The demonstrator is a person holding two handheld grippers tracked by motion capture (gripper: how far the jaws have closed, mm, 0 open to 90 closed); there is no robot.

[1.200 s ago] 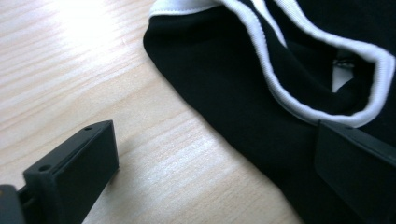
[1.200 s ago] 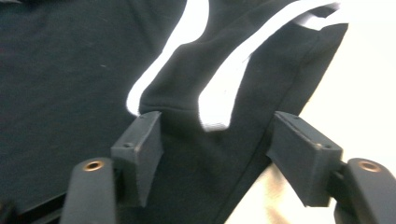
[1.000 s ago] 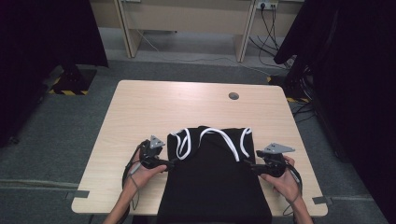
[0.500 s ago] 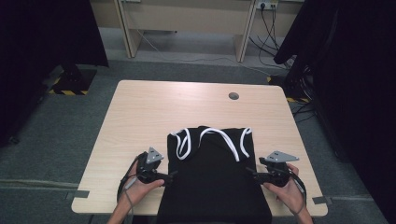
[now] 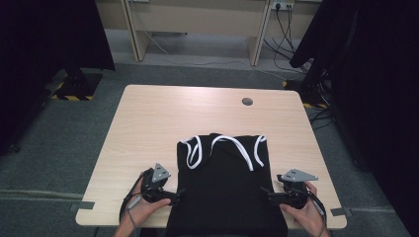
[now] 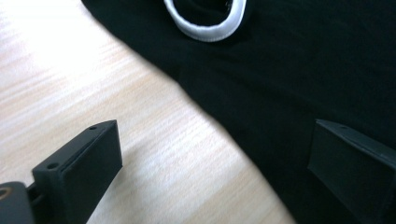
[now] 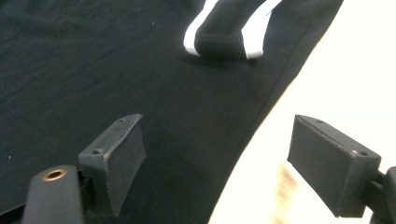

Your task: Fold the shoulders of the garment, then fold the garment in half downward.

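A black sleeveless top (image 5: pixel 225 187) with white trim (image 5: pixel 239 145) lies flat on the near half of the wooden table (image 5: pixel 163 118), its lower part hanging over the front edge. My left gripper (image 5: pixel 174 195) is at the top's left side edge, open. One jaw is over bare wood and the other over the black cloth (image 6: pixel 289 84), with the left gripper (image 6: pixel 215 172) gripping nothing. My right gripper (image 5: pixel 267 194) is at the top's right edge. Its jaws have just been opening; the right gripper (image 7: pixel 224 163) straddles the cloth's edge (image 7: pixel 261 116) without pressing it.
A round cable hole (image 5: pixel 247 101) sits near the table's far right. Beyond the table stand a desk frame (image 5: pixel 197 19) with trailing cables, dark curtains on both sides, and a yellow-and-black striped base (image 5: pixel 74 91) at the left. Grey carpet surrounds the table.
Both hands have slid toward the table's near edge along the top's two sides. The top itself lies much as before.
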